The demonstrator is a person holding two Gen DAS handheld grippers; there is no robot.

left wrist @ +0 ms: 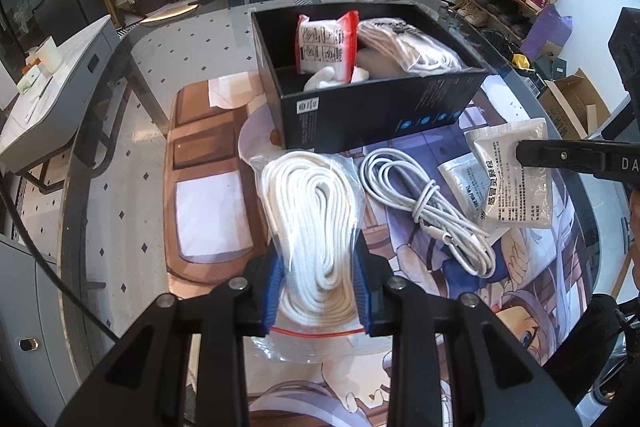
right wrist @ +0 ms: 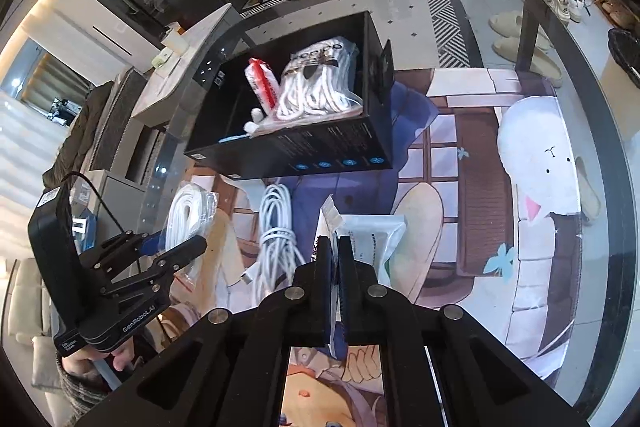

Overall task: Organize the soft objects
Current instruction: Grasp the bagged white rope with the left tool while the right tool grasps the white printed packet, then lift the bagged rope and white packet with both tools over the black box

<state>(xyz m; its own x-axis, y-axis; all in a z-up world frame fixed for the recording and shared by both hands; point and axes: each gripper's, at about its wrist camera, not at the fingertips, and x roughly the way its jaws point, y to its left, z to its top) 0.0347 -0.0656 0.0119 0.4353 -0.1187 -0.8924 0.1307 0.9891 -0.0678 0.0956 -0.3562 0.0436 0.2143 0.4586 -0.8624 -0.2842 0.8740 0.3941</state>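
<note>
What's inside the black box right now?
In the black box: a red-edged packet, a bagged white rope bundle and something white beneath the packet. The floor under them is covered.

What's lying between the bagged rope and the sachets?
A loose white cable on the mat, between the bagged rope and the sachets; both views show it.

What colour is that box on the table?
Black box, with small blue icons; clearest from the left wrist.

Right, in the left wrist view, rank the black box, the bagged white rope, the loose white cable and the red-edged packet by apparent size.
1. black box
2. bagged white rope, though held close to the camera in the left tongs, so it may look oversized
3. loose white cable
4. red-edged packet, farthest away
</note>
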